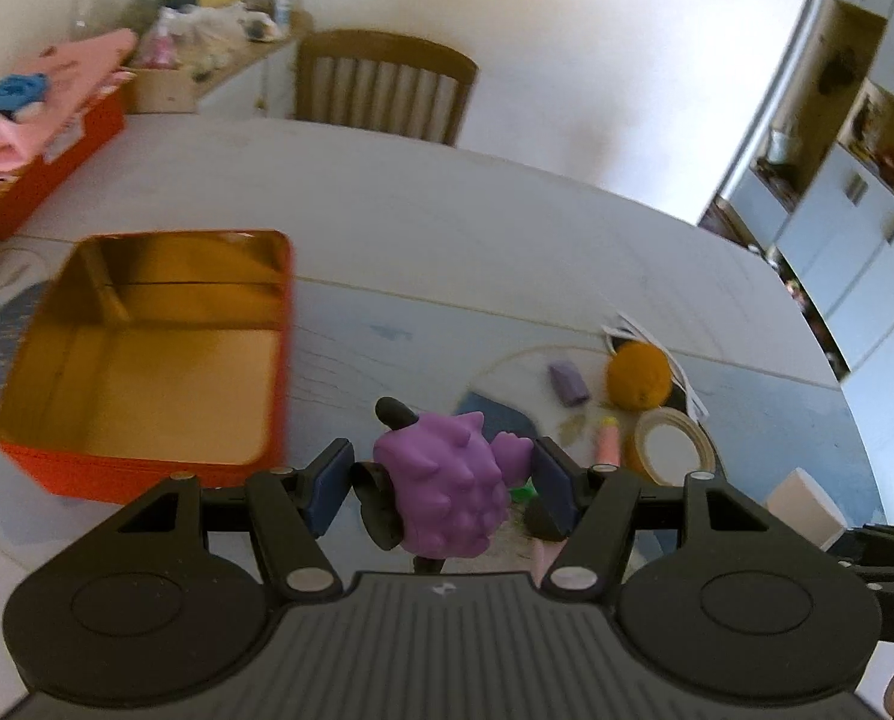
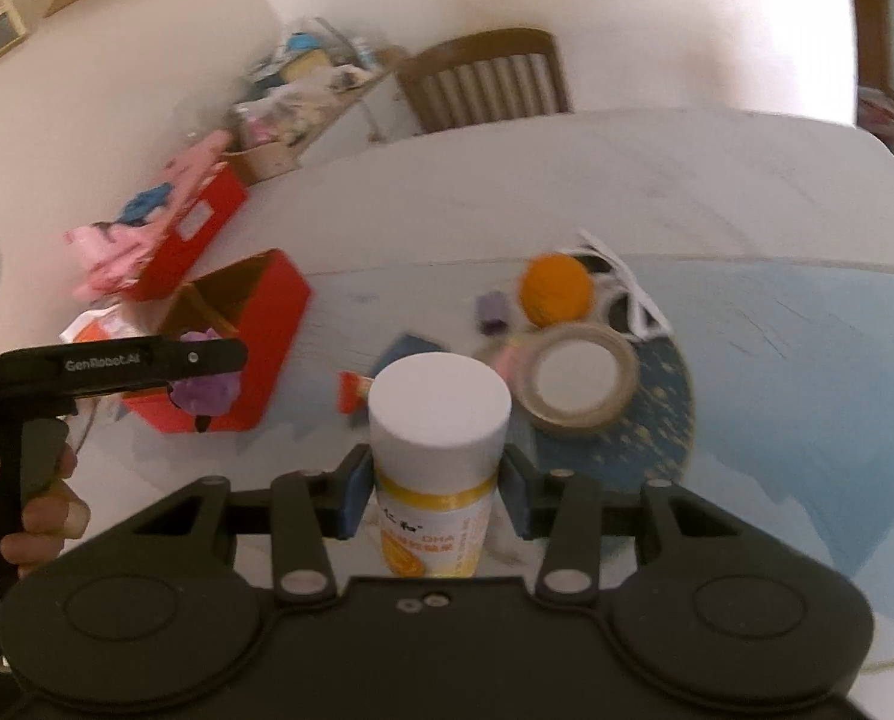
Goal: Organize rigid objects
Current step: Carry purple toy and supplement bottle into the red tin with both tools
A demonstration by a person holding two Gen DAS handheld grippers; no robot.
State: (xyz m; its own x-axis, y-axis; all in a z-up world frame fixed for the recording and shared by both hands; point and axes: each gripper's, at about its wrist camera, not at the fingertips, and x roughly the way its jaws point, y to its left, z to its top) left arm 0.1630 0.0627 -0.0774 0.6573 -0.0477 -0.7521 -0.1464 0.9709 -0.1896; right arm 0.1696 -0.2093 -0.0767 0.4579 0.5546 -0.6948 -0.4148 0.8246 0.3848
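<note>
My left gripper (image 1: 441, 480) is shut on a purple spiky toy (image 1: 447, 492) with black horns, held above the table just right of an open, empty orange tin box (image 1: 147, 360). My right gripper (image 2: 435, 495) is shut on a white bottle (image 2: 438, 450) with a yellow label, held upright above the table. In the right wrist view the left gripper (image 2: 147, 360) with the purple toy (image 2: 207, 390) hangs beside the red-orange tin (image 2: 255, 324).
On a round blue placemat (image 2: 657, 420) lie an orange ball (image 2: 555, 291), a tape roll (image 2: 576, 381), a small purple block (image 2: 490, 309), a pink tube (image 1: 606, 441) and white sunglasses (image 2: 633, 300). A red box with pink cloth (image 2: 171, 240) and a wooden chair (image 2: 483, 81) stand at the far side.
</note>
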